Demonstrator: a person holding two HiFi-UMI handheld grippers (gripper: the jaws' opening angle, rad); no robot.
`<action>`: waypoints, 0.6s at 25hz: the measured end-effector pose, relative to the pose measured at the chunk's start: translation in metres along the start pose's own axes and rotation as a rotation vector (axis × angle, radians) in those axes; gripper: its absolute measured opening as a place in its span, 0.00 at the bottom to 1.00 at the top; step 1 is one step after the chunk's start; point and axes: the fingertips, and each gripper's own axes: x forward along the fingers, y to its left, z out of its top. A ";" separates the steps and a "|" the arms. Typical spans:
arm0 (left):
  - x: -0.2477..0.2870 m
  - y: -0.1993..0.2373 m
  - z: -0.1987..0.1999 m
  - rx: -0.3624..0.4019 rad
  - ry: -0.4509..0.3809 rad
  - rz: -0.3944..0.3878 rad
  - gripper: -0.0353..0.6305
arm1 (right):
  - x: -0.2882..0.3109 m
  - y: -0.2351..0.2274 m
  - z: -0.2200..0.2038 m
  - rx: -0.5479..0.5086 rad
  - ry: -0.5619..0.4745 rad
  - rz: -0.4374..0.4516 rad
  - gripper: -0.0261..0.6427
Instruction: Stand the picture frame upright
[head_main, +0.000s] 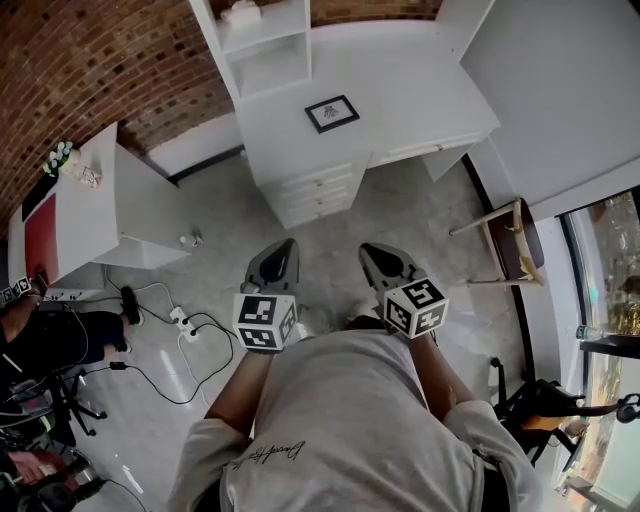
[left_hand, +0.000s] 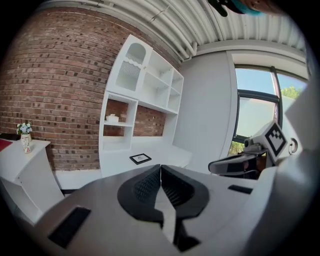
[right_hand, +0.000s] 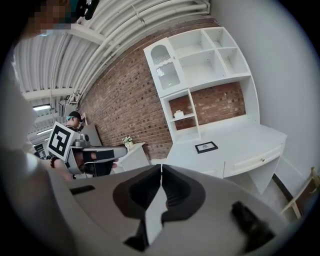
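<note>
White desk (head_main: 420, 90) | picture frame (head_main: 332, 113) flat, likely light, stiff, fragile; pinch an edge | left gripper (head_main: 284, 248), right gripper (head_main: 372, 252) closed, empty

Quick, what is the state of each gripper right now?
Left gripper: closed, holding nothing.
Right gripper: closed, holding nothing.

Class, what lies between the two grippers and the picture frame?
In the head view: a stretch of floor, the drawers, then bare desktop up to the frame.
</note>
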 end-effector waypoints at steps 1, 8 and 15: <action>-0.001 0.002 0.000 0.007 0.003 -0.006 0.08 | 0.003 0.002 0.001 0.004 -0.003 -0.005 0.08; -0.005 0.005 -0.008 0.016 0.016 -0.051 0.08 | 0.011 0.018 0.001 0.017 -0.011 -0.006 0.08; 0.014 0.007 -0.005 0.019 0.026 -0.081 0.08 | 0.023 0.009 0.011 0.023 -0.023 0.011 0.08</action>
